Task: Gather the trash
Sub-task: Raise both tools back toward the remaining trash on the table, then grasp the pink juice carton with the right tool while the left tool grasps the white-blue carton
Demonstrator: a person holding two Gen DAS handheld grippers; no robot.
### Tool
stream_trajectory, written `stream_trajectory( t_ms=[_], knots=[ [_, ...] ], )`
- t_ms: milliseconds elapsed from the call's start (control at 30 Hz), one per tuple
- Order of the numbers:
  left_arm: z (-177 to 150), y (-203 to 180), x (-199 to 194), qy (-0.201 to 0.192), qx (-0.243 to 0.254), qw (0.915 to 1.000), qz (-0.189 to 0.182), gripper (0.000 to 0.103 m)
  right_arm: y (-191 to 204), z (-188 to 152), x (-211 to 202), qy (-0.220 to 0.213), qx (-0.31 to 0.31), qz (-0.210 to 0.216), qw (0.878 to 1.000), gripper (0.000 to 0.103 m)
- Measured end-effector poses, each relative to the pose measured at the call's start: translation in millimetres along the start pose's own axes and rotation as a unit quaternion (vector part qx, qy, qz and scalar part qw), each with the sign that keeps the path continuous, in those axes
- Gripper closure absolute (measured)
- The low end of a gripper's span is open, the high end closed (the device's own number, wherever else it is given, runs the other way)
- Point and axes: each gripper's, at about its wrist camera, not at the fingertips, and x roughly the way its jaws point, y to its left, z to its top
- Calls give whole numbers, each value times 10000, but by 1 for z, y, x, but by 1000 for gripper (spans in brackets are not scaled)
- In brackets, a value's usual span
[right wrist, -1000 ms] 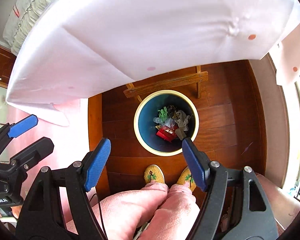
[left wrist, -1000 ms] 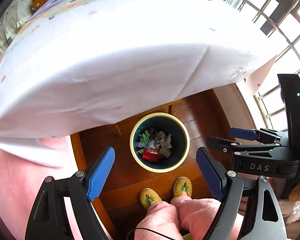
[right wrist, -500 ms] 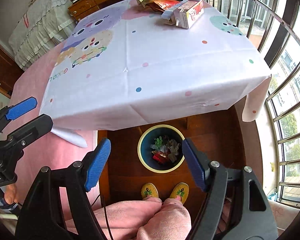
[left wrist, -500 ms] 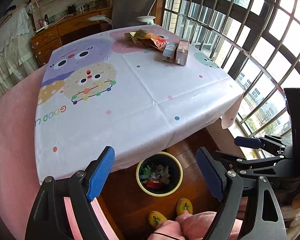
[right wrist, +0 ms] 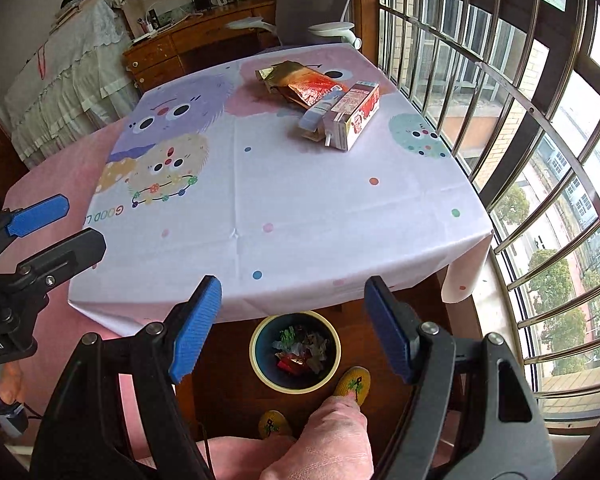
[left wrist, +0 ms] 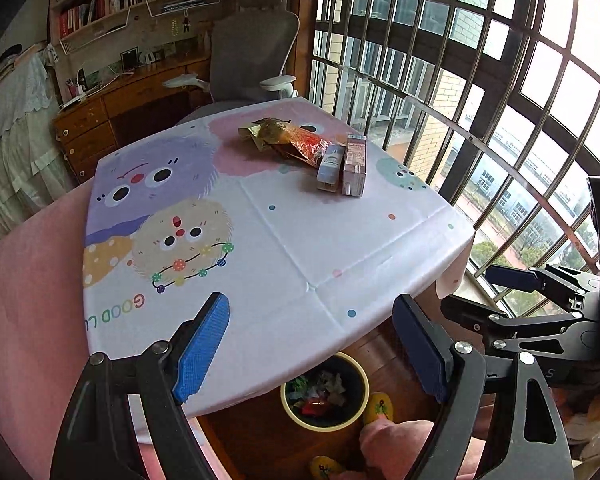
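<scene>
- Left tongs [left wrist: 314, 344] were spread wide, nothing between the blue pads, held above the near edge of the bench [left wrist: 284, 240].
- Right tongs [right wrist: 292, 326] were likewise spread and empty, above the near bench edge; they showed at the right side of the left wrist view.
- The bench carried a white tablecloth [right wrist: 300, 200] with cartoon monsters.
- Trash sat at the far side of the bench: a pink drink carton [right wrist: 354, 120] lying on its side with a straw, a pale blue-grey carton [right wrist: 318, 114] touching it, and orange and gold snack wrappers [right wrist: 300, 82] just behind.
- In the left wrist view the same cartons [left wrist: 342, 166] and wrappers [left wrist: 288, 140] lay well apart from both tongs.
- A round waste bin [right wrist: 296, 350] with a yellow rim stood on the wooden floor under the near bench edge, already holding crumpled wrappers.
- The person's yellow slippers [right wrist: 352, 384] were just beside the bin, pink-clad knees at the bottom.
- A grey office chair [left wrist: 252, 60] stood behind the bench.
</scene>
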Motion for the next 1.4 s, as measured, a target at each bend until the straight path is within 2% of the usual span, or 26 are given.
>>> stream_trajectory(
  t_ms=[133,233,333,467,600,867,1000,1133,1267,1400],
  knots=[
    [23,-1,15,-69,41,10000,-6,18,-9,31,8,-80,-3,-3,10000,33],
    [44,-1,29,-47,-5,10000,-8,18,-21,58,21,-84,77,74,9999,38],
    [68,1,48,-37,-58,9998,193,18,-38,89,42,37,248,205,9995,41],
    [104,10,85,99,-275,9983,500,18,-60,135,84,265,350,167,9989,42],
    [144,20,132,416,-574,9964,458,25,-84,183,134,614,559,268,9962,42],
    [206,23,219,718,-917,9916,559,25,-120,255,236,1233,1004,359,9866,42],
    [223,23,249,802,-1037,9894,619,25,-125,270,280,1603,1141,418,9796,42],
    [229,24,271,910,-1149,9874,601,25,-124,265,304,1860,998,280,9771,43],
    [230,23,292,1046,-1209,9862,432,25,-140,259,307,1816,1055,675,9754,50],
    [231,14,316,1252,-1143,9855,107,25,-155,251,298,1814,876,908,9753,57]
  ],
)
